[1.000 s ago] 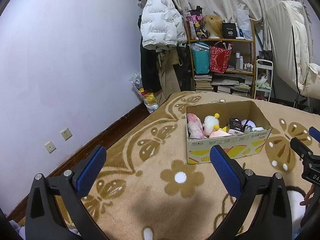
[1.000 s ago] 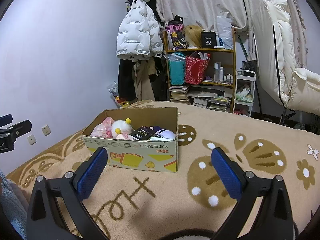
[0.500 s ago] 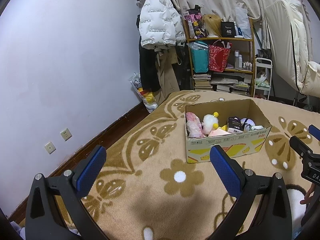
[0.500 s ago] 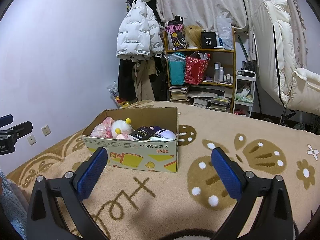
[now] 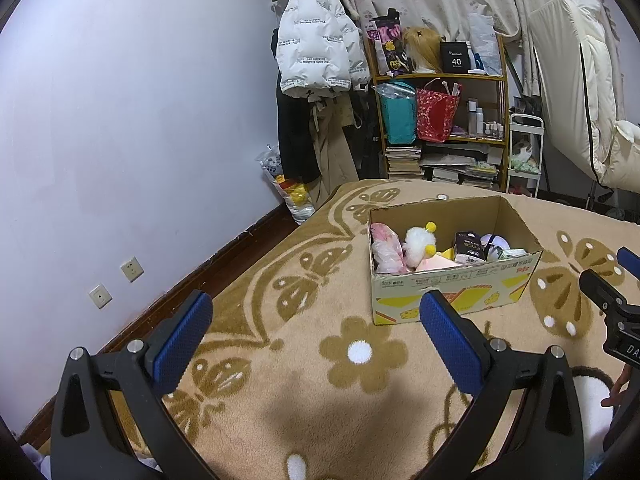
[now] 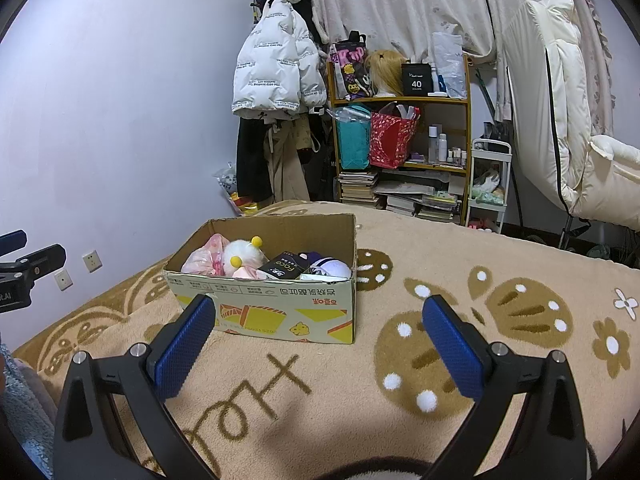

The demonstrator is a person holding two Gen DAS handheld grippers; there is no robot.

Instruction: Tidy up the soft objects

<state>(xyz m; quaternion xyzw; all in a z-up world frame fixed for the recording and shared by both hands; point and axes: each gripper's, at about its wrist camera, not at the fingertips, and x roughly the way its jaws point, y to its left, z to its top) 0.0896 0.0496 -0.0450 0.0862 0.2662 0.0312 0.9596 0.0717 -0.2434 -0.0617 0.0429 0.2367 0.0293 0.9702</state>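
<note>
An open cardboard box (image 6: pixel 264 308) with yellow and orange print on its side stands upright on the patterned tan blanket (image 6: pixel 460 280); everything else is placed by it. At the box's left end lies a crumpled pink bag (image 6: pixel 202 258). Just beside that, toward the middle, sits a fluffy white plush (image 6: pixel 244 254) with yellow pom-poms. A pale pink soft piece (image 5: pixel 436 265) rests against the near wall below the plush. A black packet (image 6: pixel 284 270) leans tilted past the middle, and a white and purple rounded item (image 6: pixel 330 269) fills the right end.
</note>
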